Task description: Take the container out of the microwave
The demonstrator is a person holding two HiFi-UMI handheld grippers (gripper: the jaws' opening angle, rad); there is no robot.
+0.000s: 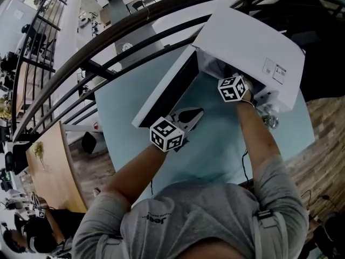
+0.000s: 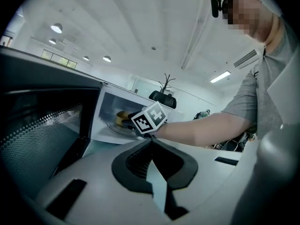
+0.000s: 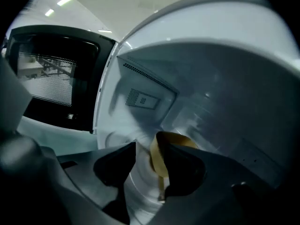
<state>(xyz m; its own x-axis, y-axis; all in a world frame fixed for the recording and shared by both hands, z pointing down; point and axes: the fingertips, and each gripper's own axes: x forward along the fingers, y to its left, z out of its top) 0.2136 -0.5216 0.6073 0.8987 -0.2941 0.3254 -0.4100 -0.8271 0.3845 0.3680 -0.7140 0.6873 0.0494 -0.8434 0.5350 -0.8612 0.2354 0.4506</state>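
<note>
Inside the microwave (image 3: 225, 78), tan container (image 3: 159, 159) between the right gripper's (image 3: 149, 153) spread jaws, just beside one jaw

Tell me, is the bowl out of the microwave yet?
Not yet. Done: the microwave door stands open. In hand: the right gripper is inside, its open jaws around the rim of the yellow bowl, not pinching. Still to do: grip it and lift it out.

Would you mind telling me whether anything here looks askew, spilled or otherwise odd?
Nothing stands out: the microwave has its door swung open, the tan container sits inside with no spill visible, and the right gripper reaches in, open at its rim.
</note>
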